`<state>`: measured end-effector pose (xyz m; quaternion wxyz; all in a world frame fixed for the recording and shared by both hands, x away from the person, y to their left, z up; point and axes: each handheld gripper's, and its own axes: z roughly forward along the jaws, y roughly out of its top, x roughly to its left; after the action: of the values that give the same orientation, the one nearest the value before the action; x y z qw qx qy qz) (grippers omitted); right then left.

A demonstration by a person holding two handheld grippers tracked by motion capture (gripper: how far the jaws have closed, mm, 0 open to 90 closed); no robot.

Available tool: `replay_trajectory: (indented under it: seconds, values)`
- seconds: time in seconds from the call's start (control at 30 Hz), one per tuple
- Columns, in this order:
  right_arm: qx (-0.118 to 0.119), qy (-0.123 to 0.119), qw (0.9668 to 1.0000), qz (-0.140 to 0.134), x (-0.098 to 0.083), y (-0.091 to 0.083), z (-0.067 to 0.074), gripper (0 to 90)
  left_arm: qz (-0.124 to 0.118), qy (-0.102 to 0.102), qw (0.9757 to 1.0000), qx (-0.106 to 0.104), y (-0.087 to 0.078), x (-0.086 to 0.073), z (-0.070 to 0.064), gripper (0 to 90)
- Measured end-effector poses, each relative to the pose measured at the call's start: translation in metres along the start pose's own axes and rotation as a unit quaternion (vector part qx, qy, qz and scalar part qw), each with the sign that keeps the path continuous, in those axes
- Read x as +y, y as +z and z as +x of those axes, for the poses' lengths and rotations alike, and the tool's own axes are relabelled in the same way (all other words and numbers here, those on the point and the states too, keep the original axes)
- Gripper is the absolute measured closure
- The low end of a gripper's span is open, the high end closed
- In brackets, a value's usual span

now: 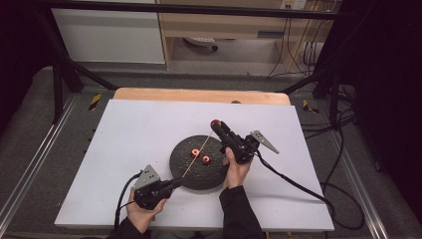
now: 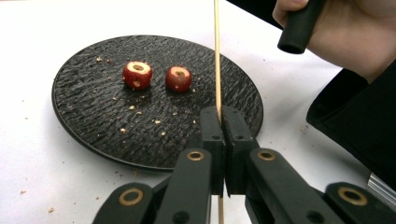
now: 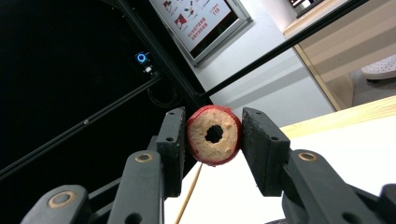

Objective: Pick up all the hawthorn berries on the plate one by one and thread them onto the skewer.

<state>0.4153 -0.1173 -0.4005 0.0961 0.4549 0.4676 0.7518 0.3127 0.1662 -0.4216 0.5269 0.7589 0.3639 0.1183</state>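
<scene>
Skewer [image 2: 216, 51] clamped by left gripper [image 2: 223, 122] (right gripper [image 3: 214, 135] pinches fruit [image 3: 214, 135]).

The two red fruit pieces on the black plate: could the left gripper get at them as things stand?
Probably not yet. The left gripper is shut on the skewer, so its fingers are occupied. The fruit pieces lie uncovered on the plate, close ahead.

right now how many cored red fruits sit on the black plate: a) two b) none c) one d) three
a: two cored red fruits lie side by side on the black plate, while a third piece is held up in the right tongs.
</scene>
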Motion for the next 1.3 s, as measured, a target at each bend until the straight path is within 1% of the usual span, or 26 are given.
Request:
replay_trajectory:
  seconds: [0.1,0.2,0.43,0.53,0.63,0.73,0.8,0.87,0.93,1.17,1.3]
  values:
    - [0.001,0.000,1.0000,0.001,-0.001,0.000,0.000,61.6,0.000,-0.002,1.0000,0.001,0.001,0.001,-0.002,88.7]
    - [0.003,0.001,1.0000,0.001,-0.002,-0.001,0.001,61.6,-0.005,-0.009,0.9999,0.002,0.004,0.003,-0.004,88.7]
    - [0.007,0.001,1.0000,-0.002,-0.003,-0.002,0.002,61.6,-0.007,-0.019,0.9997,0.015,0.010,0.009,-0.012,88.7]
    - [0.007,-0.001,1.0000,0.000,-0.003,-0.002,0.002,61.6,-0.005,-0.023,0.9995,0.020,0.010,0.011,-0.013,88.8]
    - [0.008,-0.001,1.0000,0.003,-0.003,-0.002,0.002,61.6,-0.006,-0.025,0.9995,0.019,0.009,0.012,-0.012,88.9]
    - [0.009,0.001,0.9999,0.009,-0.004,-0.003,0.003,61.7,-0.005,-0.026,0.9994,0.021,0.008,0.014,-0.012,89.0]
    - [0.008,-0.001,0.9999,0.011,-0.005,-0.003,0.002,61.7,-0.004,-0.026,0.9994,0.021,0.009,0.015,-0.011,89.0]
    - [0.012,0.005,0.9997,0.019,-0.006,-0.003,0.003,61.7,-0.002,-0.027,0.9995,0.018,0.010,0.017,-0.010,89.0]
    - [0.012,0.003,0.9996,0.025,-0.007,-0.004,0.003,61.7,0.000,-0.023,0.9996,0.019,0.012,0.019,-0.010,88.9]
    - [0.018,0.006,0.9988,0.046,-0.009,-0.007,0.006,61.8,0.003,-0.017,0.9997,0.017,0.016,0.027,-0.007,89.0]
    - [0.024,0.007,0.9976,0.065,-0.013,-0.009,0.008,61.8,0.001,-0.015,0.9997,0.019,0.019,0.031,-0.006,89.0]
